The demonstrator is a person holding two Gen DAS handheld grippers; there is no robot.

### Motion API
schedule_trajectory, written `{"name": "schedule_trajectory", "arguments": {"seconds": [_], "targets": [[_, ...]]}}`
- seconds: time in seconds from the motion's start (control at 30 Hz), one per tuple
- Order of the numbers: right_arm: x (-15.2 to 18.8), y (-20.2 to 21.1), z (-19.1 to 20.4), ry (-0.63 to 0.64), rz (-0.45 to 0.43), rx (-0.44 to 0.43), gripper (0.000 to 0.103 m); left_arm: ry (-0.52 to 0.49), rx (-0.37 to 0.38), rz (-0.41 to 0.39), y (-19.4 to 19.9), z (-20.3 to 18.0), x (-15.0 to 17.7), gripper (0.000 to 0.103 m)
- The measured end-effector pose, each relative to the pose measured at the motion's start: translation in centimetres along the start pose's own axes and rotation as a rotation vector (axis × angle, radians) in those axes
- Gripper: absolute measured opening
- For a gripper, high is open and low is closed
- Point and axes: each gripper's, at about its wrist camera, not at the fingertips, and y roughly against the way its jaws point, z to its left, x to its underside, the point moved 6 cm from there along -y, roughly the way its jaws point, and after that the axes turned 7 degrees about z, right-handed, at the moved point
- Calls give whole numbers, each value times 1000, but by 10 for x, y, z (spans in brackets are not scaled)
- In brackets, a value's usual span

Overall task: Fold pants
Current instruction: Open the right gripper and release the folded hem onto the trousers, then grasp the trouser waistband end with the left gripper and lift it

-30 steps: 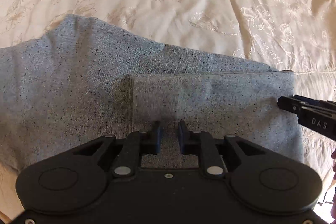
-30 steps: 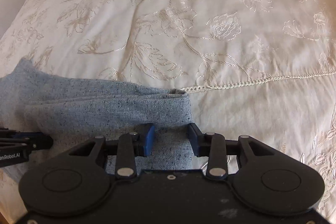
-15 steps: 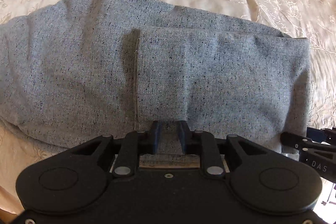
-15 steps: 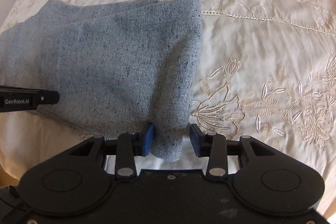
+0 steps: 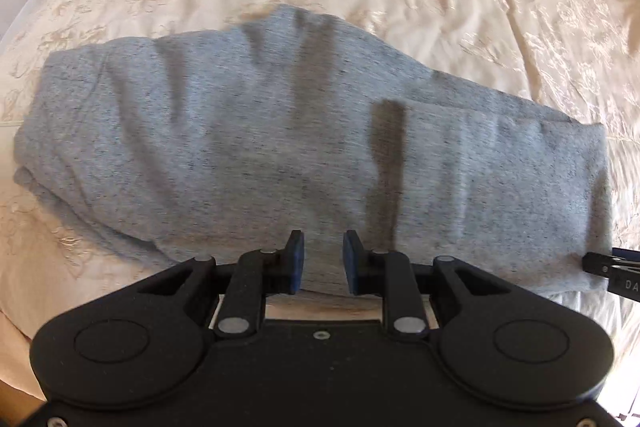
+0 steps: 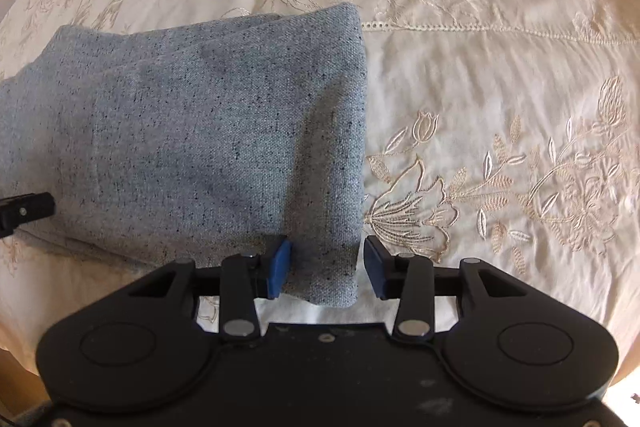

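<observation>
Left tool (image 5: 322, 263) and right tool (image 6: 326, 267) both apart astride blurred pants (image 5: 280, 147), near hem hidden.

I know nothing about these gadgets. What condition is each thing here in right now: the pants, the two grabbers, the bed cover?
Pants: folded over, lying on the bed, near edge between both sets of fingers.
Left gripper: fingers open, apart around the near edge of the pants.
Right gripper: fingers open, wide apart around the corner of the pants.
Bedspread: spread out, slightly wrinkled.
</observation>
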Motion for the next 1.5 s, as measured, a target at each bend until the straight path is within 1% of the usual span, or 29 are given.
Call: {"name": "schedule_trajectory", "arguments": {"seconds": [0.17, 0.23, 0.3, 0.43, 0.5, 0.53, 0.63, 0.7, 0.73, 0.77, 0.8, 0.83, 0.87, 0.93, 1.0, 1.07, 1.13, 1.2, 1.27, 1.3, 1.33, 1.37, 1.4, 1.43, 1.47, 1.5], "targets": [[-5, 30, 30, 75, -84, 152, 43, 100, -6, -18, 6, 84, -17, 32], [-7, 44, 48, 78, -124, 171, 43, 128, -16, -21, 7, 116, -27, 32], [-9, 55, 67, 58, -147, 154, 43, 142, -29, -27, 7, 148, -38, 32], [-13, 65, 113, -18, -170, 61, 42, 131, -64, -43, 3, 202, -63, 32], [-12, 69, 135, -42, -181, 31, 43, 126, -68, -42, -2, 225, -76, 32], [-12, 70, 146, -46, -181, 24, 43, 126, -59, -38, -6, 236, -82, 35], [-7, 72, 175, -37, -179, 28, 43, 115, -49, -26, -18, 262, -93, 37], [-4, 71, 193, -21, -173, 38, 43, 106, -58, -8, -34, 275, -96, 48], [-3, 71, 200, -16, -170, 40, 43, 104, -53, 13, -46, 281, -95, 56], [-2, 71, 207, -14, -167, 40, 43, 100, -36, 35, -57, 285, -92, 62], [-1, 71, 213, -14, -163, 41, 43, 99, -13, 42, -68, 290, -89, 64], [1, 71, 218, -17, -158, 41, 43, 101, 12, 39, -76, 294, -87, 71], [2, 71, 222, -22, -152, 44, 43, 114, 31, 27, -81, 299, -86, 82], [4, 70, 225, -32, -139, 52, 43, 145, 59, 9, -88, 309, -82, 96], [7, 69, 226, -43, -128, 60, 43, 149, 109, 4, -93, 314, -78, 98], [9, 67, 227, -53, -118, 65, 43, 122, 157, 14, -97, 314, -77, 102], [10, 64, 228, -65, -105, 72, 43, 95, 159, 27, -99, 311, -79, 103], [11, 62, 229, -78, -92, 69, 43, 99, 172, 41, -103, 310, -83, 102], [10, 60, 232, -90, -84, 65, 43, 103, 205, 59, -105, 309, -87, 101], [10, 60, 234, -92, -81, 63, 43, 97, 253, 73, -105, 307, -88, 101], [9, 60, 236, -92, -81, 62, 43, 84, 312, 90, -105, 303, -89, 96], [8, 59, 239, -91, -80, 62, 43, 65, 356, 104, -102, 297, -88, 80], [7, 59, 242, -86, -78, 61, 43, 44, 373, 107, -99, 291, -86, 70], [7, 58, 244, -84, -78, 59, 43, 38, 375, 105, -95, 287, -84, 61], [5, 57, 245, -80, -76, 54, 43, 41, 375, 99, -92, 285, -83, 48], [4, 56, 248, -80, -75, 49, 43, 56, 388, 95, -88, 284, -83, 45]]}}
